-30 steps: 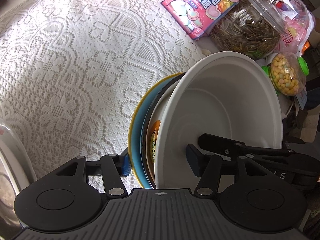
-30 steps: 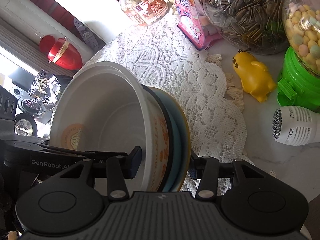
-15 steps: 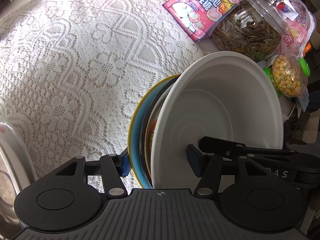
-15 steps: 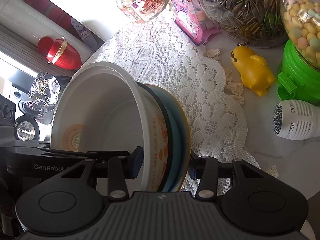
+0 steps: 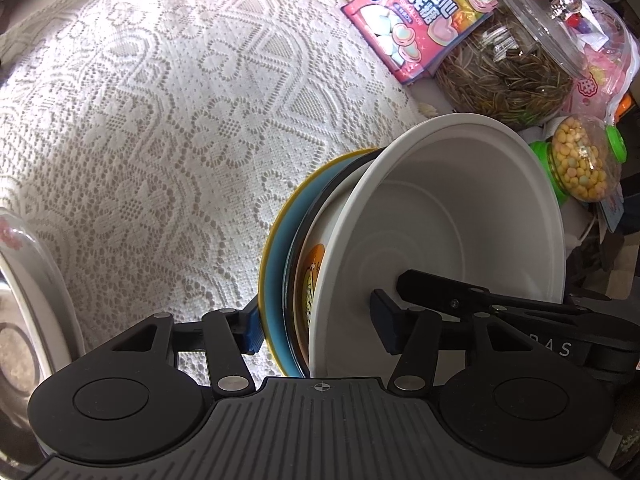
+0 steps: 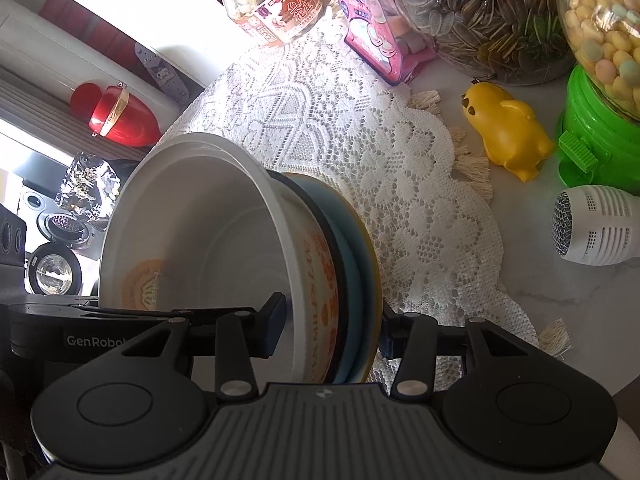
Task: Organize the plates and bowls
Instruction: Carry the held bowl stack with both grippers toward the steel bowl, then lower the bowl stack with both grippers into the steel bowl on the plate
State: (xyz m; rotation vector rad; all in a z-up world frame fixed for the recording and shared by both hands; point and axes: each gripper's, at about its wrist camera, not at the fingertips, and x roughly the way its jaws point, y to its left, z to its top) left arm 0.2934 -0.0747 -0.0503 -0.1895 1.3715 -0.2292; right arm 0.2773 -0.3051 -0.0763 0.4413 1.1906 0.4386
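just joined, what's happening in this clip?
A person holds one stack of dishes with both tools above the white lace tablecloth: a white paper bowl with orange print nested in a black-rimmed dish on a blue plate with a yellow rim. The right tool clamps the stack's edge. The left tool straddles the opposite edge, its jaws closing. Snack jars stand behind.

We see the lace cloth [image 5: 168, 128] lying bare to the left and ahead of the stacked dishes [image 5: 400, 248], open for a tool to pass. Along the far edge the marshmallow bag [image 5: 420, 12], seed jar [image 5: 508, 68] and candy dispenser [image 6: 600, 80] block the way. The yellow toy [image 6: 504, 128] and white speaker [image 6: 596, 224] crowd the right side of the table [image 6: 532, 280].
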